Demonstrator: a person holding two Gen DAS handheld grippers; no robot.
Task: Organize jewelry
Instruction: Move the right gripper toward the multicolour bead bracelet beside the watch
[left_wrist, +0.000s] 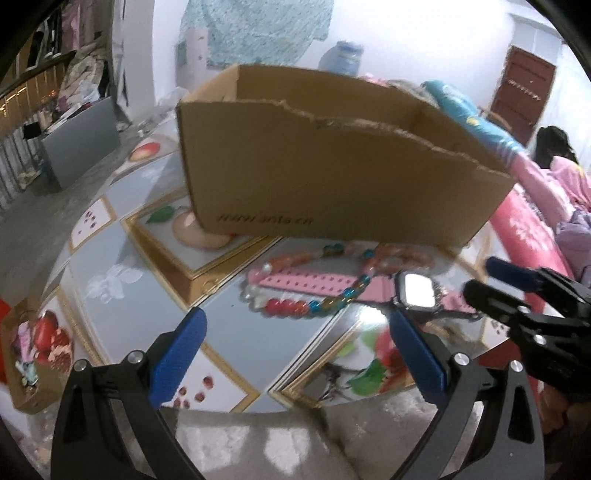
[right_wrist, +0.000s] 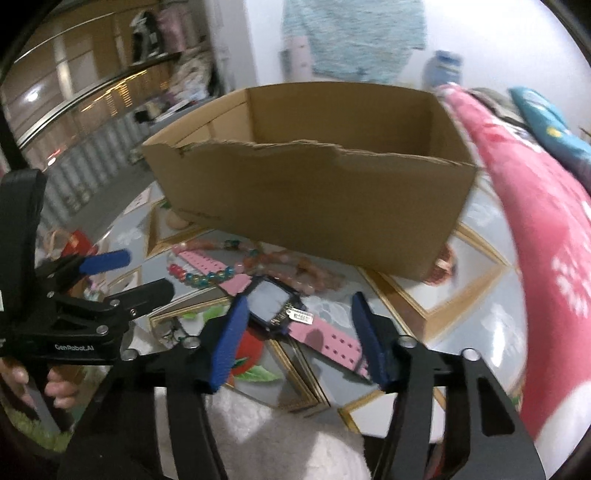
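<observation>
I hold both tongs low over the near edge of the counter (left_wrist: 122, 258), pointing away from me toward the cardboard box (left_wrist: 332, 177). My left tongs (left_wrist: 295, 354) are spread wide with nothing between the blue pads, hovering over the glossy fruit-print surface just near of the jewelry. My right tongs (right_wrist: 299, 339) are spread wide too, holding nothing; their pads sit on either side of the near strap of the pink watch (right_wrist: 280, 306), above it, and I cannot tell whether either pad touches it.

The watch lies flat on the counter just in front of the box, its dark square face (left_wrist: 417, 291) up and catching glare, one perforated pink strap running left and the other toward me. The beaded necklace (left_wrist: 317, 302) is draped around and across the left strap: red, blue and amber beads on the near side, orange-pink beads along the far side, close against the foot of the box.

The box stands upright, open at the top with a torn near rim. In the right wrist view my left tongs (right_wrist: 118, 273) come in from the left, level, with my fingers (right_wrist: 55, 387) around the handle. A red patterned blanket (right_wrist: 546, 236) lies along the right.
</observation>
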